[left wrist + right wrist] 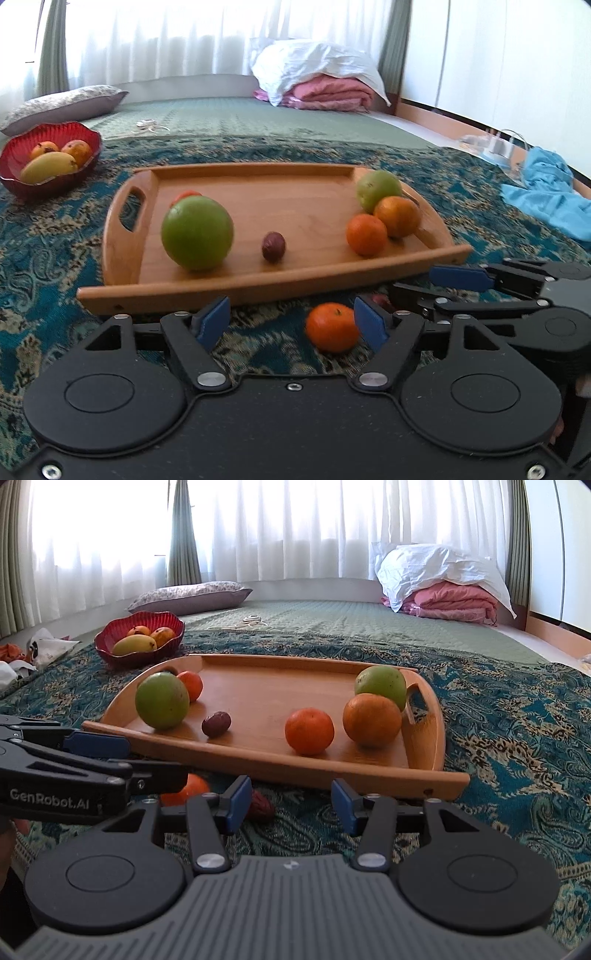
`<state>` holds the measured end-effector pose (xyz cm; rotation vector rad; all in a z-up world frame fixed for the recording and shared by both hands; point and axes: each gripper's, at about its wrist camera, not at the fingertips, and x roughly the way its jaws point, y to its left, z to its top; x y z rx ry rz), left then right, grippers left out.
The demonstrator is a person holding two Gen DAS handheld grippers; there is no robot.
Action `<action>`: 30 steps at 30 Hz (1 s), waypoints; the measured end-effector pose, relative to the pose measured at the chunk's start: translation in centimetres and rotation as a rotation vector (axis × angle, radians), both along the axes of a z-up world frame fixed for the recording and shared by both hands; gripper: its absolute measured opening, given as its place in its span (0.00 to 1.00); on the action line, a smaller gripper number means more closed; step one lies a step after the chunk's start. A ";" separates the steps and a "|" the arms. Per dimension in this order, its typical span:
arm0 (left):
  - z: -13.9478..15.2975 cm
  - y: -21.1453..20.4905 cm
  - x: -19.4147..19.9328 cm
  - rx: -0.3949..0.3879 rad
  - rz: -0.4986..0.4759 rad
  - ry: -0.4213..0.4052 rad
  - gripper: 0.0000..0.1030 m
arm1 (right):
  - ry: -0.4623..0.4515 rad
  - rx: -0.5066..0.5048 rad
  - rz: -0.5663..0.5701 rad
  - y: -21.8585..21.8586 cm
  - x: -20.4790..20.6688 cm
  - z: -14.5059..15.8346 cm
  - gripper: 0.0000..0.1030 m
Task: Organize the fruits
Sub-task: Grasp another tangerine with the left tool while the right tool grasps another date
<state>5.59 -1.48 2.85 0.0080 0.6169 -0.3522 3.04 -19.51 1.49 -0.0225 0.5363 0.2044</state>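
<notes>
The left gripper [291,325] hangs low over the rug [55,236], jaws spread wide and holding nothing. A loose orange [331,327] lies on the rug between its fingers, just beside the right-hand pad [370,324]; whether they touch cannot be told. The right gripper [287,805] is close beside it, jaws likewise parted and empty, with a dark date [263,807] on the rug by its left pad [236,803].

Both tips sit just short of the tray [221,286], whose raised near rim runs across in front of them. On the tray, a big green fruit [197,232] stands at the left with a small orange [191,685] touching behind it, and a second date [273,246] lies alone near the middle. At the right end two oranges [366,235] [397,216] and another green fruit [378,189] crowd together against the handle. The middle and the far half of the tray floor are bare wood.

A red bowl [14,147] holding mangoes [50,168] stands on the rug well off to the left of the tray, near the rug's far edge. Bare rug lies between bowl and tray.
</notes>
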 end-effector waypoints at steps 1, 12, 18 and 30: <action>-0.1 0.0 0.0 0.001 -0.003 0.004 0.70 | 0.000 -0.002 0.001 0.0 0.0 -0.1 0.64; -1.3 -0.8 0.5 -0.076 -0.079 0.090 0.31 | 0.012 0.011 -0.009 -0.7 -0.3 -0.2 0.64; -1.3 -1.0 0.2 -0.038 -0.046 0.057 0.31 | 0.024 0.043 0.004 -0.9 -0.3 -0.2 0.64; -1.0 -0.4 0.5 0.016 0.015 0.028 0.31 | 0.044 0.034 0.055 1.2 0.2 -0.3 0.50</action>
